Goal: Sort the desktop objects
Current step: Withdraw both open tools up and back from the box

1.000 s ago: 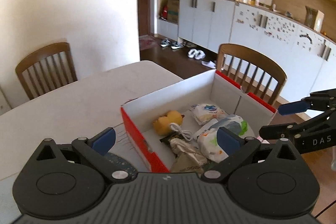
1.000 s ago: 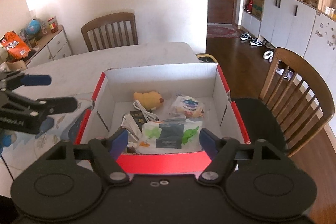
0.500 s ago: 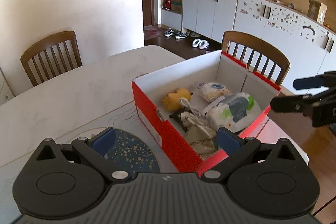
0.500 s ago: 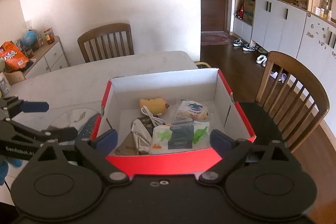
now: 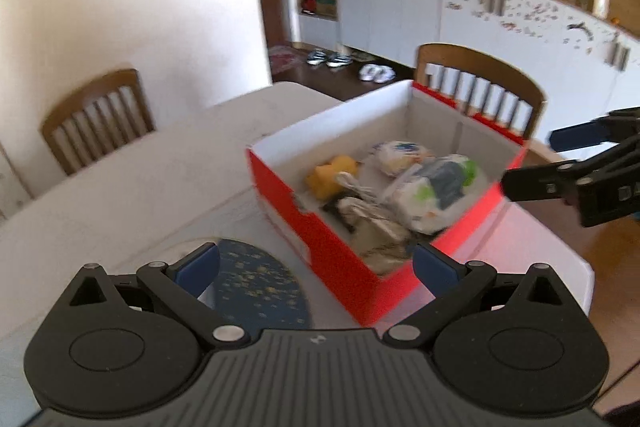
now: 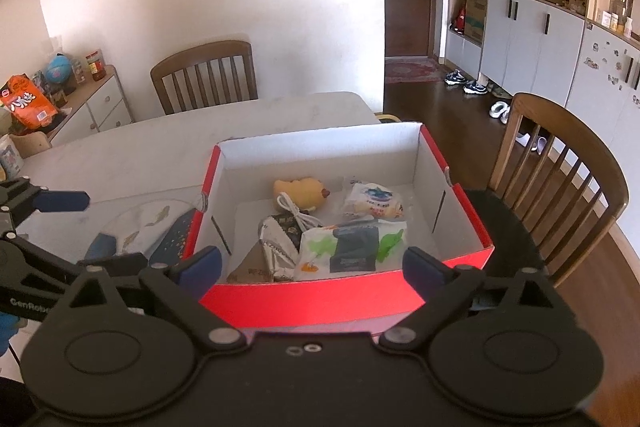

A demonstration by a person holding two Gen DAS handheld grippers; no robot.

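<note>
A red box (image 6: 312, 297) with a white inside stands on the pale table (image 6: 160, 147). In it lie a yellow plush toy (image 6: 300, 189), a white cable (image 6: 296, 213), a tissue packet (image 6: 374, 201), a green-and-white wipes pack (image 6: 352, 247) and a silver foil bag (image 6: 278, 243). My right gripper (image 6: 312, 265) hangs open just before the box's near wall, nothing between its fingers. My left gripper (image 5: 316, 269) is open too, at the box's (image 5: 320, 243) left corner, over a dark blue speckled fan (image 5: 256, 283). Each gripper shows in the other's view, the left one (image 6: 76, 223) and the right one (image 5: 560, 159).
A white round fan (image 6: 140, 223) lies beside the blue one, left of the box. Wooden chairs stand at the table's far side (image 6: 204, 75) and right side (image 6: 560, 179). A sideboard with a snack bag (image 6: 28, 103) is at the far left. The table's edge runs close behind the box.
Both grippers have drawn back from the box, which now sits farther off in both views. The right gripper's jaws have spread wider. The blue fan has come into the left view.
</note>
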